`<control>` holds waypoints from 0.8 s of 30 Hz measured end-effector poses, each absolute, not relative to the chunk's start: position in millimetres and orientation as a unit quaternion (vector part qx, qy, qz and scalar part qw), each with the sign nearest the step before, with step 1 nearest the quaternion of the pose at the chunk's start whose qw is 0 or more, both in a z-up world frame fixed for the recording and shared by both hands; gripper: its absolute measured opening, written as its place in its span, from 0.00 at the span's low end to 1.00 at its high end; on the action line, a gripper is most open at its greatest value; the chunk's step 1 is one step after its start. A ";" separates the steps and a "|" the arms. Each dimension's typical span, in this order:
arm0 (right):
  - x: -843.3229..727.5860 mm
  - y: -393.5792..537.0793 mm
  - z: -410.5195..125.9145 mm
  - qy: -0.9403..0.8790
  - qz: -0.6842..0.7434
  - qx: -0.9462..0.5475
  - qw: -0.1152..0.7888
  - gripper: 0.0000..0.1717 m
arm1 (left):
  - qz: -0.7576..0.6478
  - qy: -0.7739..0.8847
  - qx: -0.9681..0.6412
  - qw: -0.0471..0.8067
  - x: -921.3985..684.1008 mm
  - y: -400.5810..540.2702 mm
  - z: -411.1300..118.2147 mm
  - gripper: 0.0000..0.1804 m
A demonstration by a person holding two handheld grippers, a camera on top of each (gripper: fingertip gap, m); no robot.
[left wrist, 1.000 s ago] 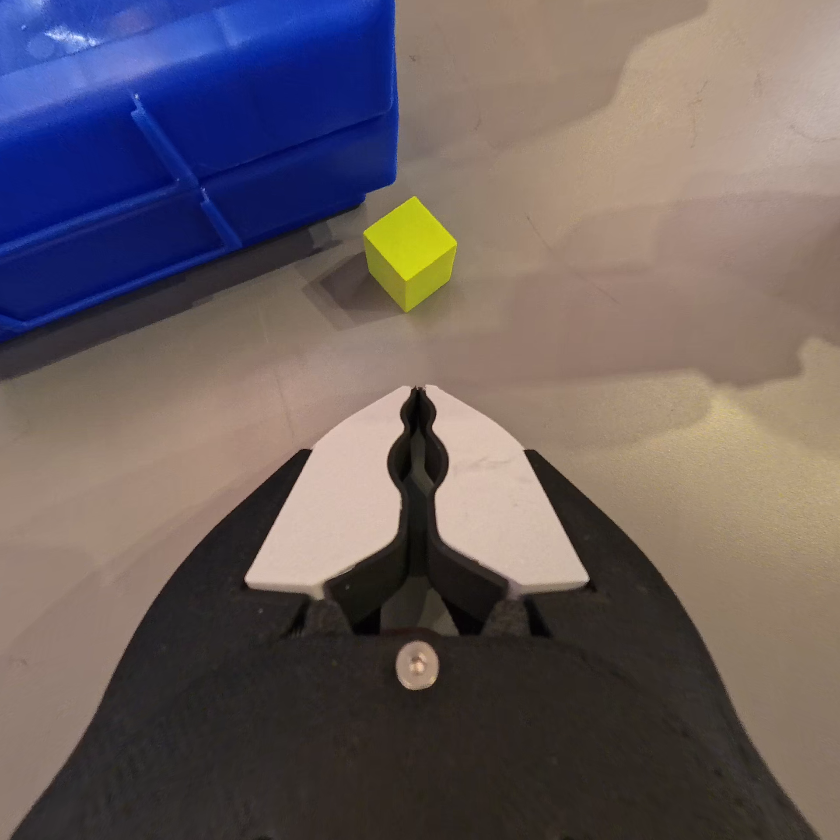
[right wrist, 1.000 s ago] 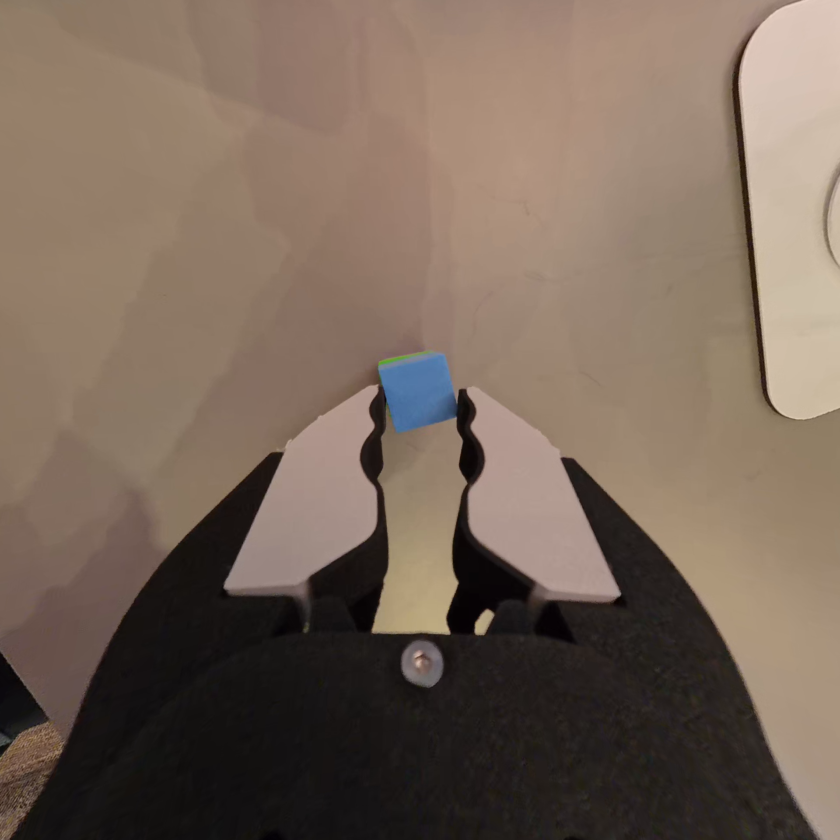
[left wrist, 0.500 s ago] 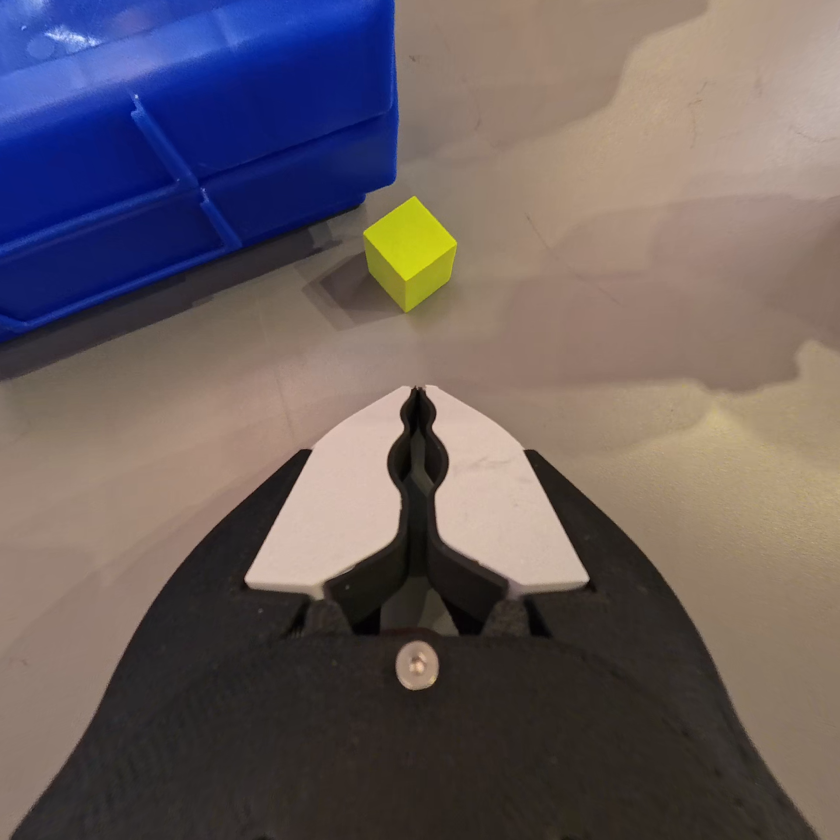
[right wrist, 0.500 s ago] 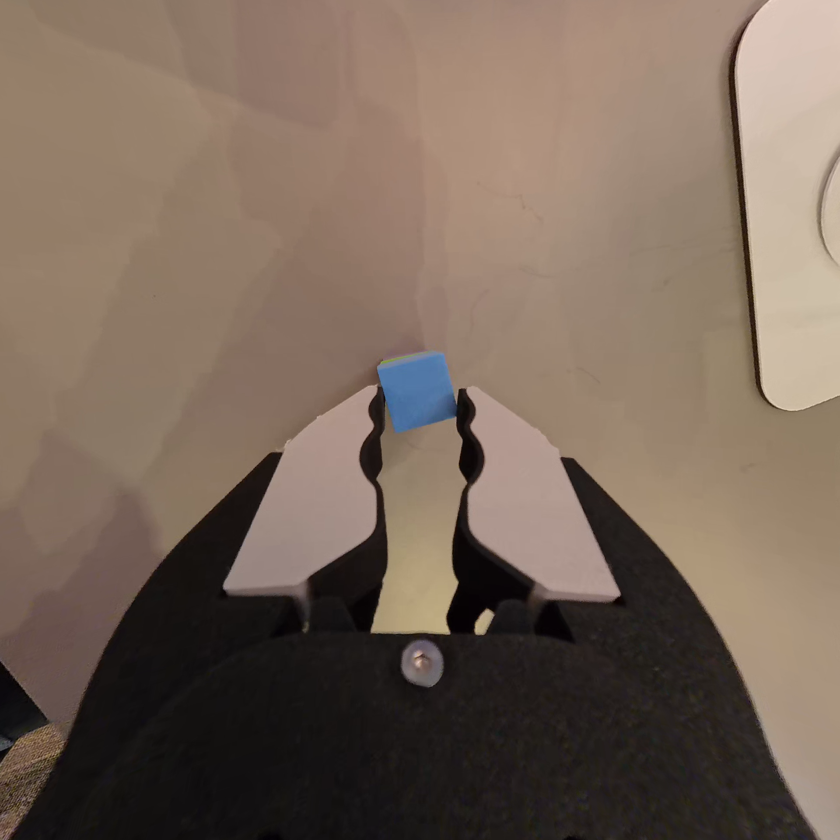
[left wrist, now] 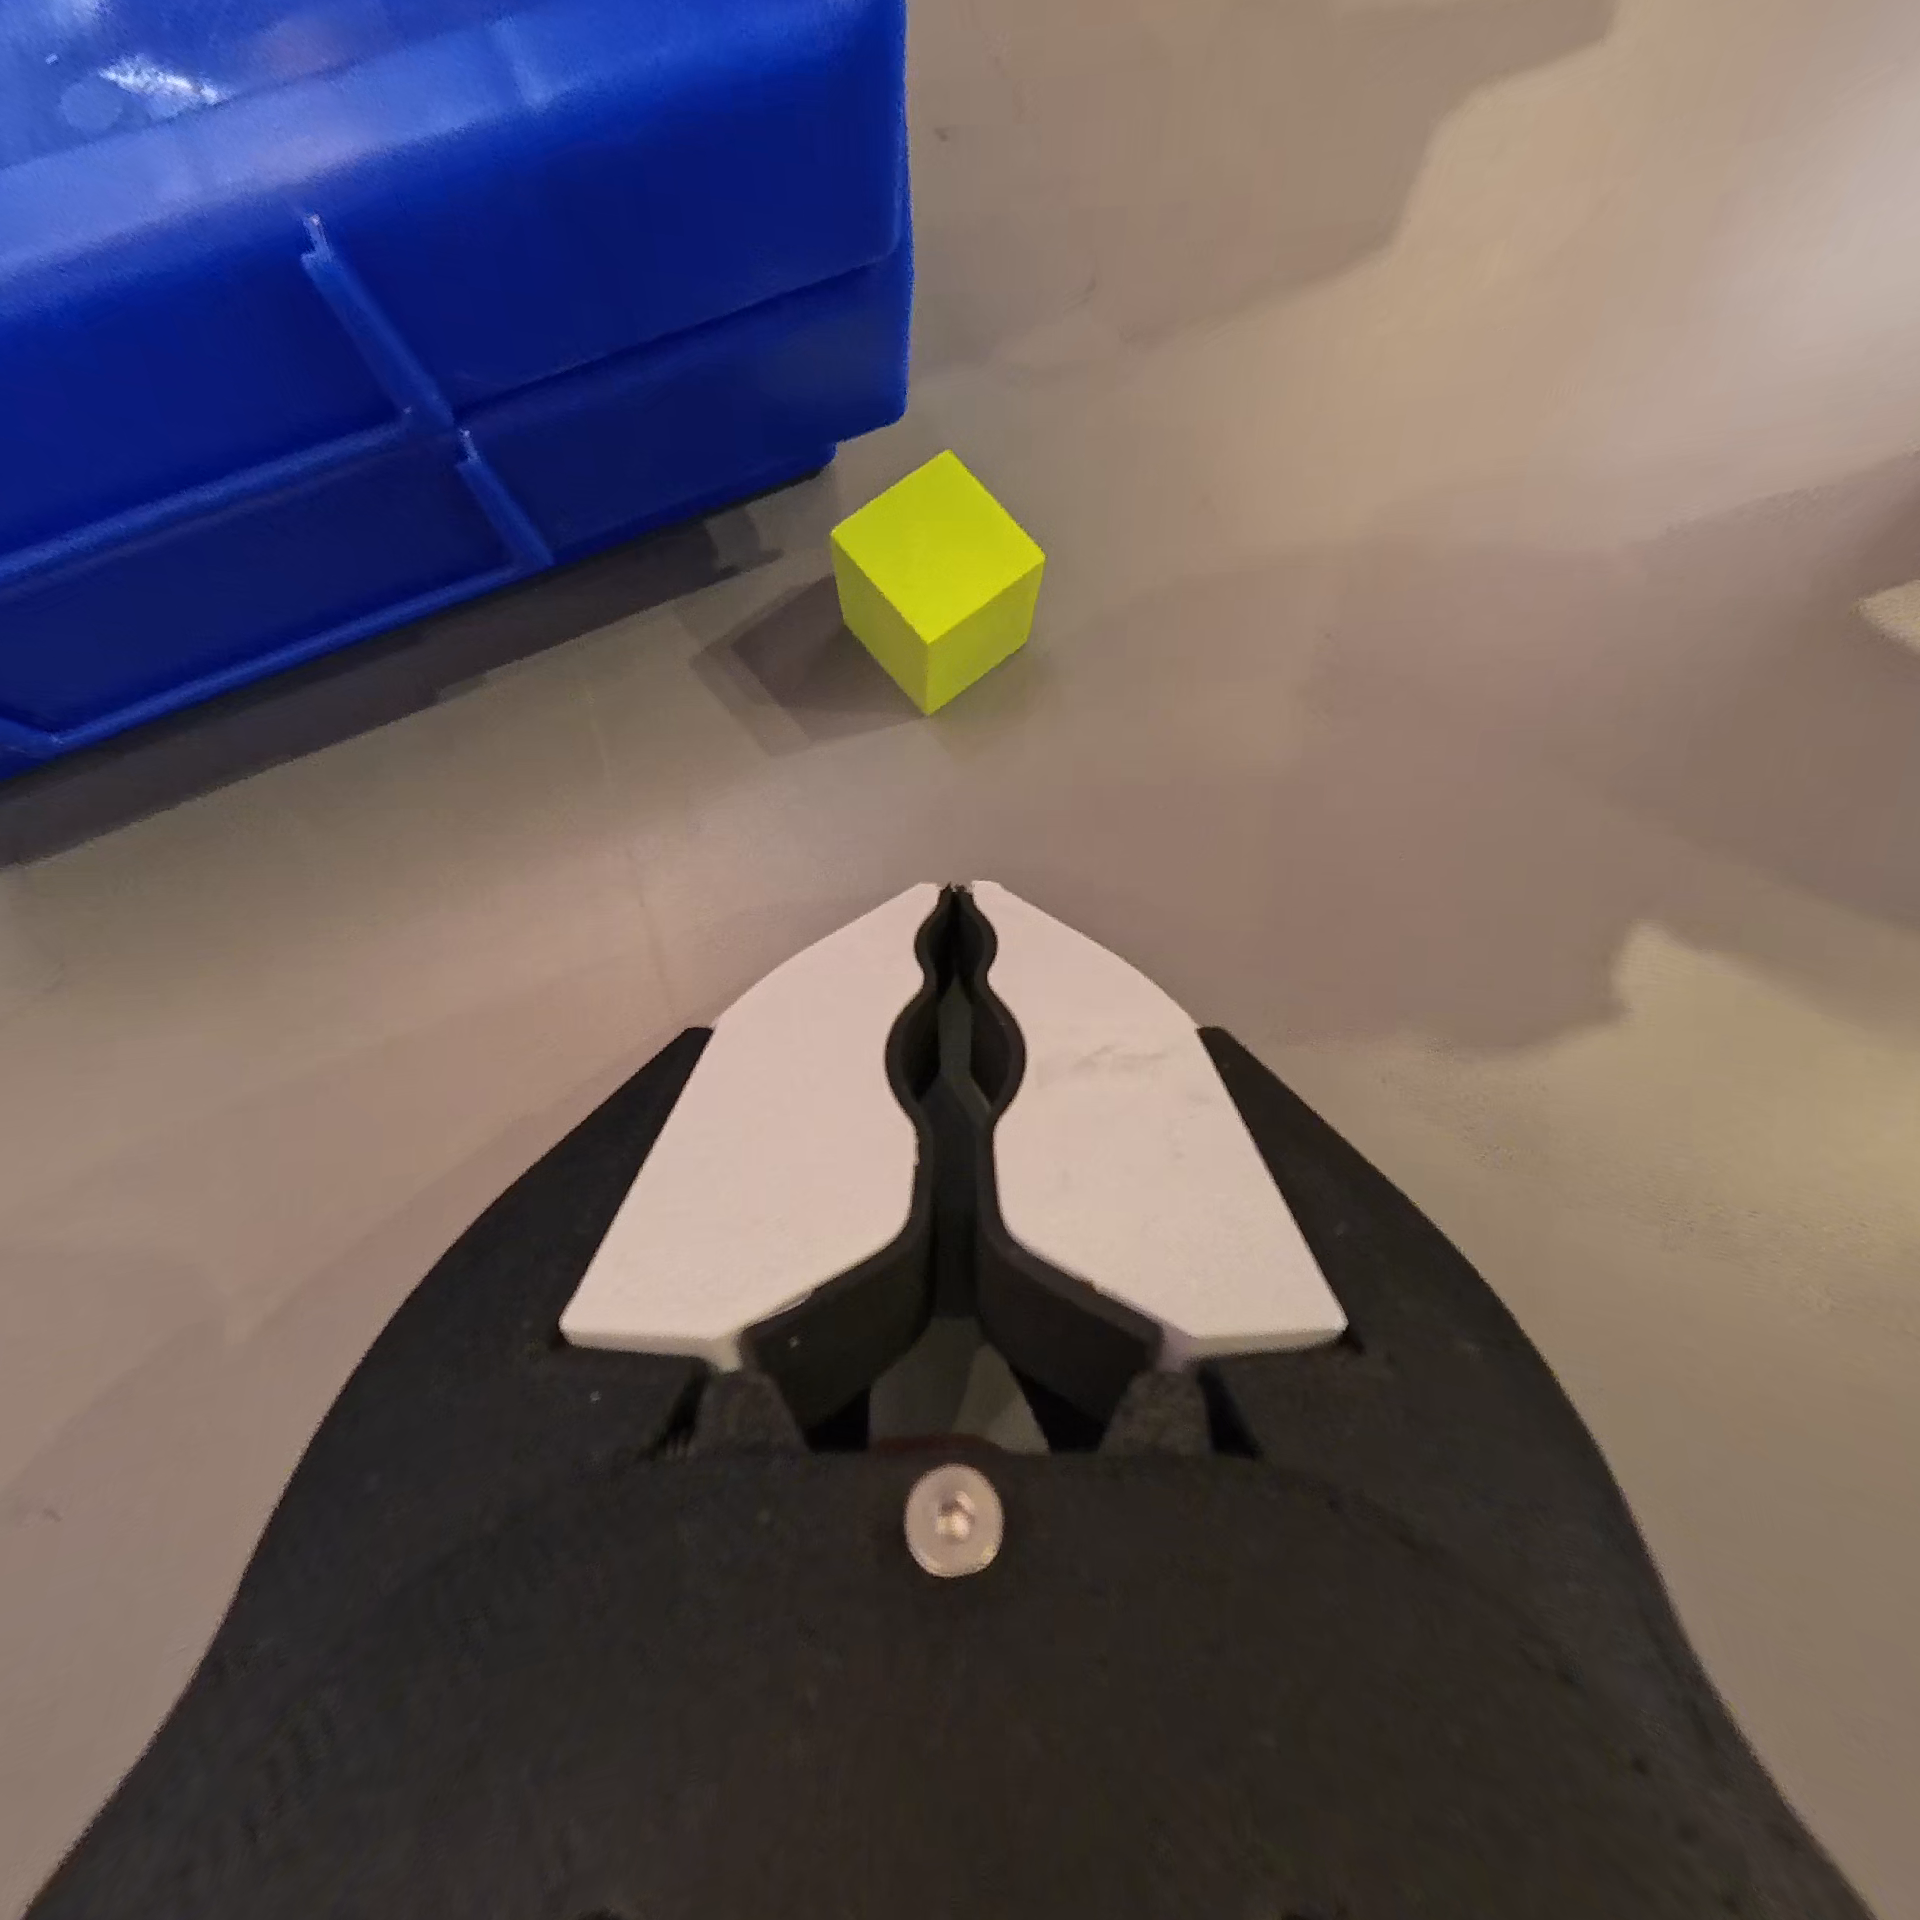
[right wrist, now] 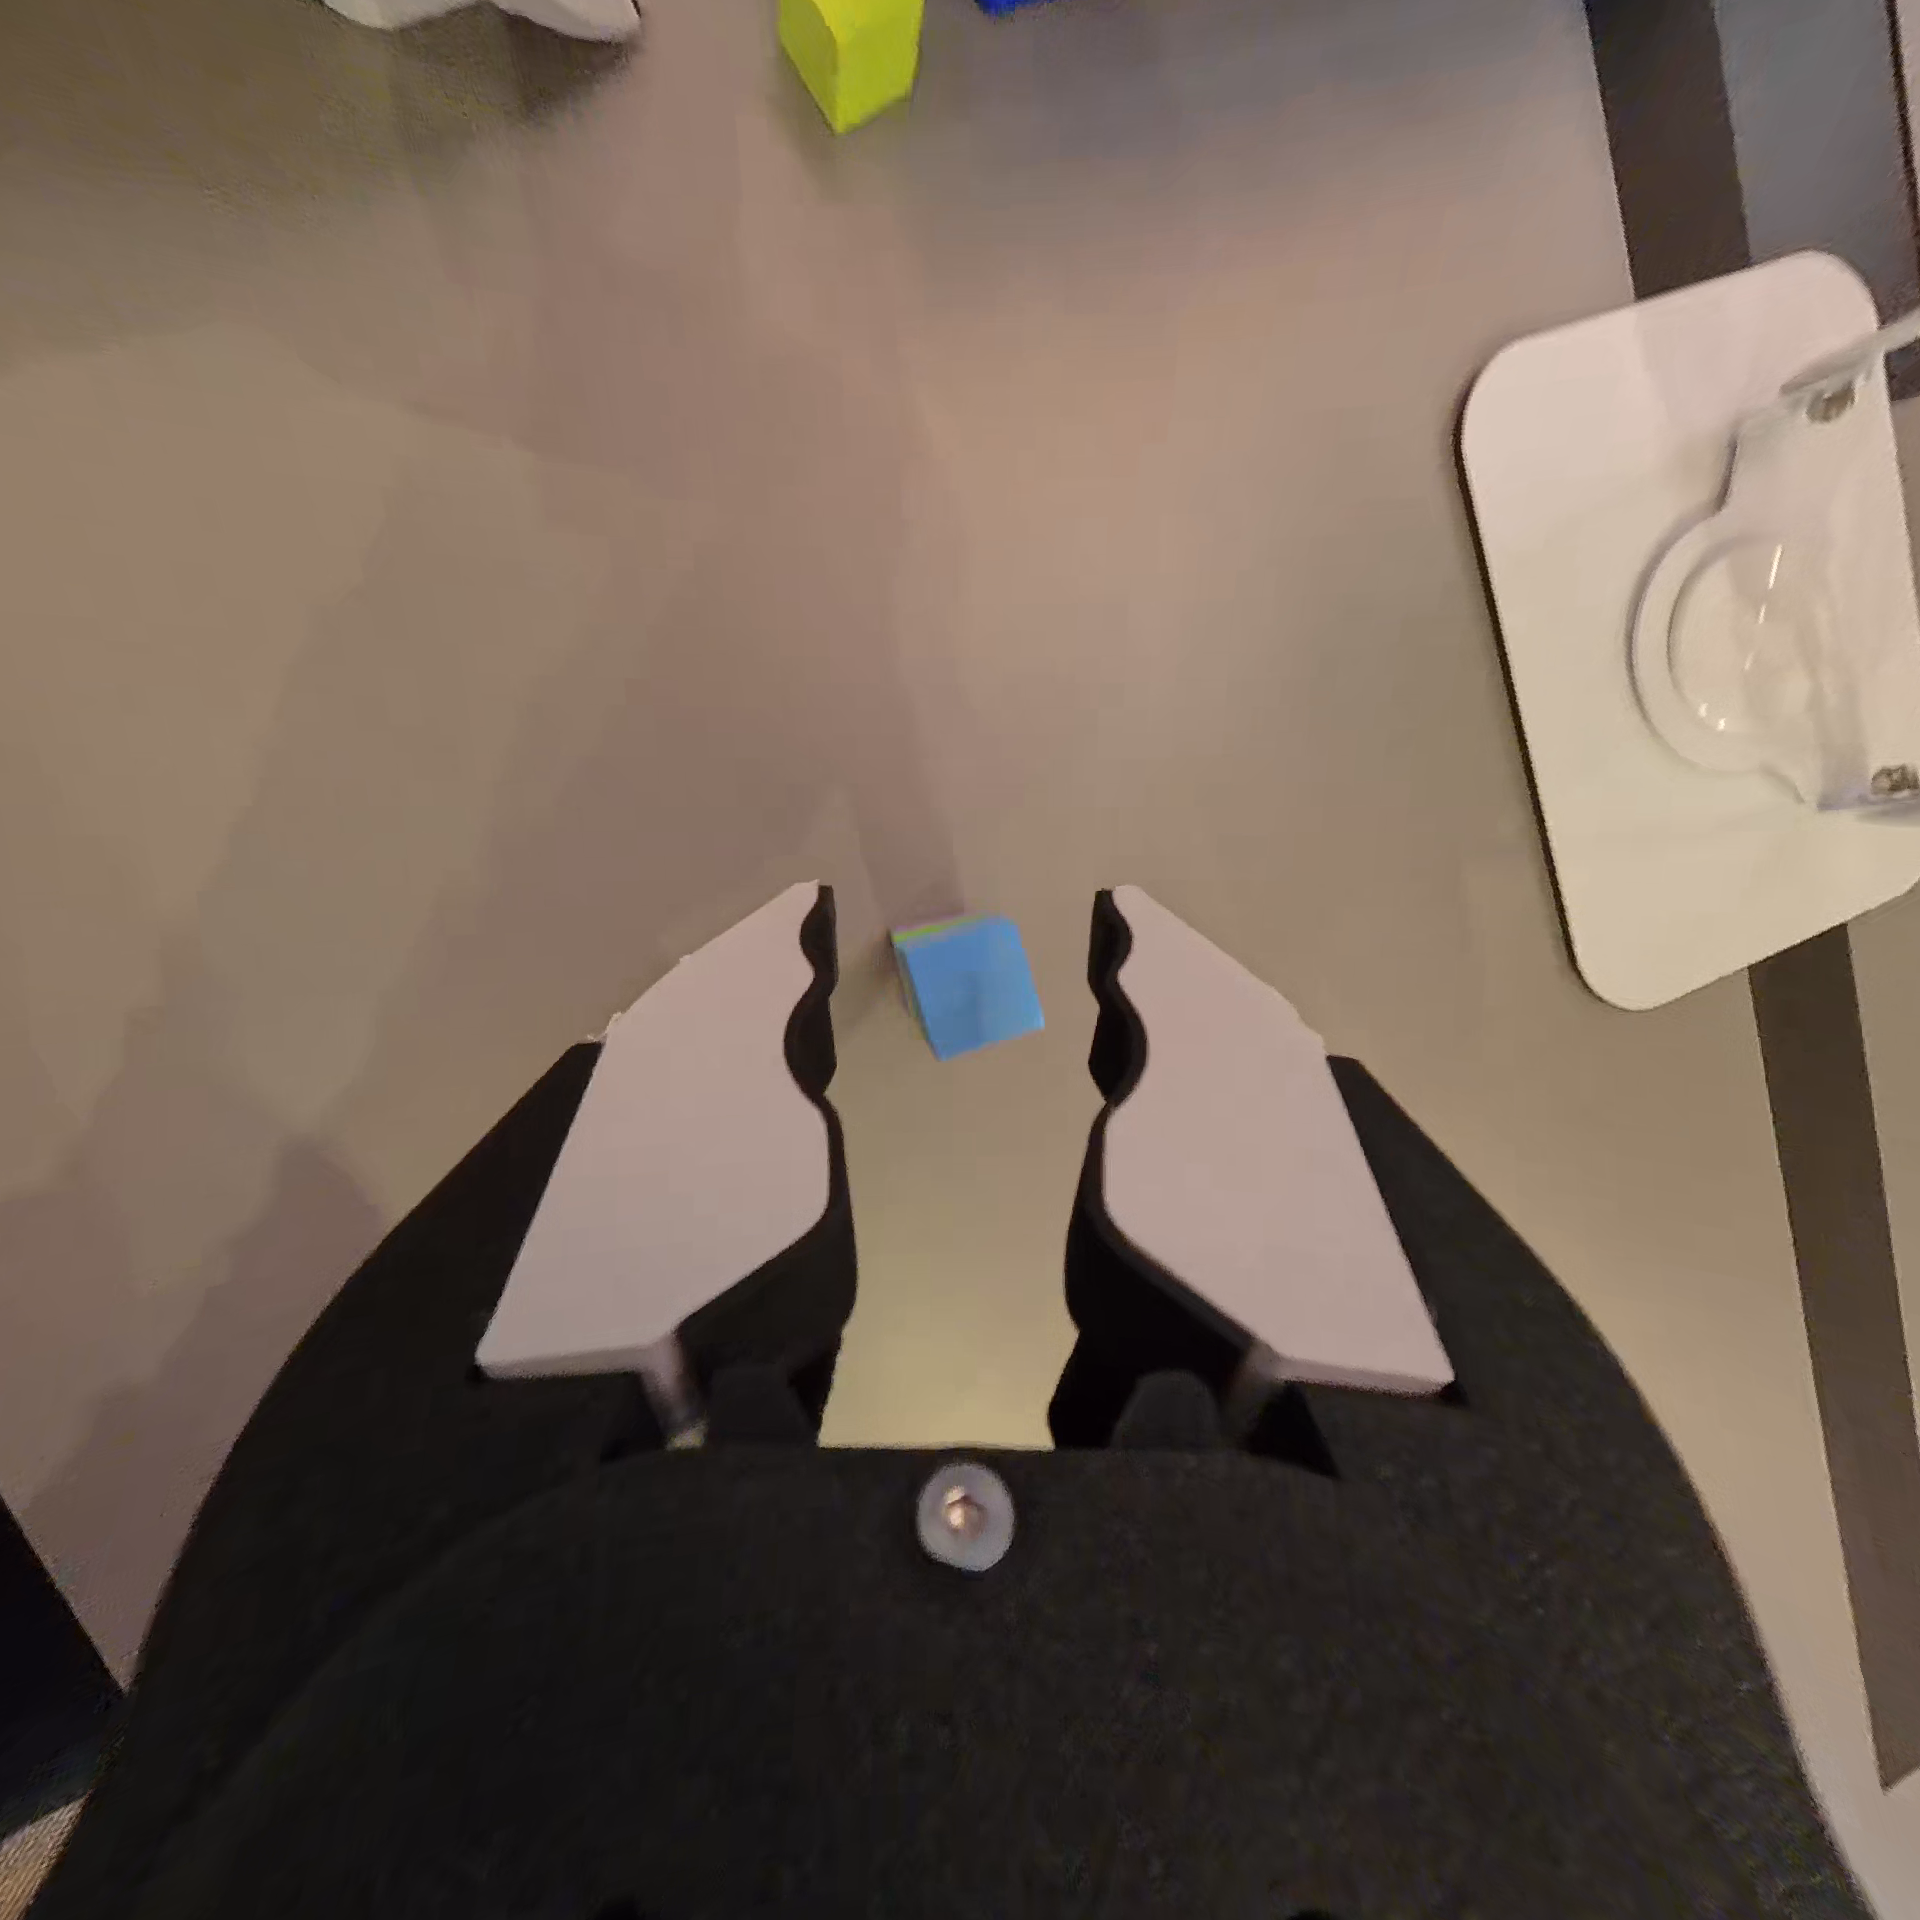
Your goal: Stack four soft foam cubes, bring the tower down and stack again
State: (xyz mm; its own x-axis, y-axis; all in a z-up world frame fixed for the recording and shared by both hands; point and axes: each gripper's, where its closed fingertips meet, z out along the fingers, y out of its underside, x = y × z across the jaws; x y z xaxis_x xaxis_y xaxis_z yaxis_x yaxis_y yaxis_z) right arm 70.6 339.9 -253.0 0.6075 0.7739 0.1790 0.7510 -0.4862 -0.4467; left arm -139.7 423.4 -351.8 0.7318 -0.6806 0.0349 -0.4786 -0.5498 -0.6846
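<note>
In the right wrist view my right gripper (right wrist: 961, 925) is open and high over a stack of foam cubes. A blue cube (right wrist: 971, 985) tops it, with thin green and purple edges of lower cubes showing along its far side. The stack stands between my fingers (right wrist: 727, 1049) with clear gaps on both sides. A yellow-green cube (right wrist: 852, 57) sits far ahead near the top edge. In the left wrist view my left gripper (left wrist: 958, 889) is shut with nothing between its pads. The same yellow-green cube (left wrist: 938, 582) lies on the table ahead of it.
A blue plastic bin (left wrist: 416, 312) stands at the upper left of the left wrist view, close to the yellow-green cube. A white square base with a clear stand (right wrist: 1704, 623) sits at the right near the table's dark edge (right wrist: 1662, 135). The tips of one gripper are about 25 cm away from the tips of the other. My left gripper is the nearer one to the yellow-green cube (right wrist: 852, 57): about 6 cm, against 20 cm.
My right gripper opened and let go of the blue cube, then rose away from the stack. The left gripper has not moved.
</note>
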 end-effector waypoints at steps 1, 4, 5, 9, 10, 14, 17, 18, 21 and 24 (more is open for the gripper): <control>64.7 340.2 -251.4 -0.444 0.020 -0.861 0.249 0.27 | -0.149 0.336 -0.867 0.338 -139.4 423.2 -351.7 0.00; 42.7 332.1 -250.6 -0.461 0.039 -0.851 0.251 0.26 | -0.144 0.333 -0.867 0.343 -140.0 425.6 -350.7 0.14; 38.3 328.0 -251.9 -0.467 0.039 -0.847 0.250 0.26 | -0.146 0.331 -0.864 0.349 -139.3 428.0 -348.5 0.16; 28.7 306.4 -260.3 -0.484 0.049 -0.840 0.242 0.25 | -0.148 0.349 -0.843 0.383 -131.9 438.8 -338.1 0.24; 28.7 302.5 -261.3 -0.484 0.051 -0.839 0.241 0.25 | -0.141 0.364 -0.836 0.386 -129.0 440.7 -337.5 0.25; 35.2 297.7 -258.0 -0.479 0.053 -0.841 0.246 0.23 | -0.103 0.382 -0.836 0.381 -119.2 453.0 -340.1 0.31; 38.8 299.3 -252.0 -0.473 0.054 -0.842 0.255 0.23 | -0.112 0.345 -0.860 0.359 -105.9 457.1 -346.3 0.37; 40.1 299.7 -250.6 -0.473 0.053 -0.841 0.257 0.23 | -0.105 0.338 -0.864 0.357 -102.7 458.1 -348.4 0.40; 44.1 300.8 -248.0 -0.471 0.054 -0.841 0.261 0.22 | -0.083 0.321 -0.873 0.357 -99.1 462.7 -350.0 0.33; 47.4 302.2 -246.8 -0.468 0.058 -0.842 0.264 0.22 | -0.085 0.307 -0.879 0.355 -97.5 465.1 -350.4 0.19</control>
State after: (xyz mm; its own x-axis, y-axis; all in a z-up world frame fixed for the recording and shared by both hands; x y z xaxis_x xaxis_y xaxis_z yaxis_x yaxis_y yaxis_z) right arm 47.4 302.2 -246.8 0.5555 0.8179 0.1496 0.7570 -0.4230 -0.4980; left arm -97.5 465.1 -350.4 0.7967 -0.6005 -0.0687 -0.4796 -0.5589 -0.6765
